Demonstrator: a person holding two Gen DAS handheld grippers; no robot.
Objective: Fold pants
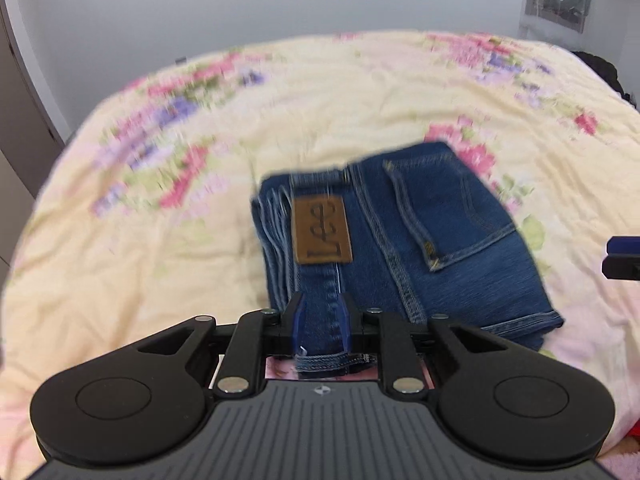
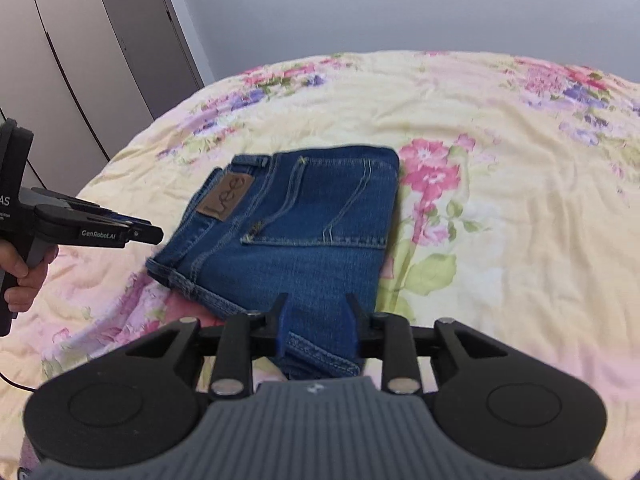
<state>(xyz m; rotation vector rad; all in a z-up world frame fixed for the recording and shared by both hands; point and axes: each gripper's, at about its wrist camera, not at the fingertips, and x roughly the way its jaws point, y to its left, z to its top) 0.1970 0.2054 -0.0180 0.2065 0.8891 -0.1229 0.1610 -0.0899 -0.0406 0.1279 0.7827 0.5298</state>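
The blue jeans (image 1: 440,240) lie folded into a compact block on the flowered bed cover (image 1: 160,260), with the brown Lee patch (image 1: 322,232) facing up. My left gripper (image 1: 323,308) hovers over the near edge of the block, its jaws a little apart and nothing pinched between them. From the right wrist view the jeans (image 2: 300,220) sit in the middle of the bed. My right gripper (image 2: 318,312) hangs above their near hem, open and holding nothing. The left gripper (image 2: 148,234) shows from the side, just left of the jeans and clear of the cloth.
The yellow bed cover (image 2: 520,220) spreads wide around the jeans. A grey wardrobe (image 2: 80,60) stands beyond the bed's left side. A person's hand (image 2: 24,276) grips the left tool's handle. Dark items (image 1: 600,68) lie at the bed's far right edge.
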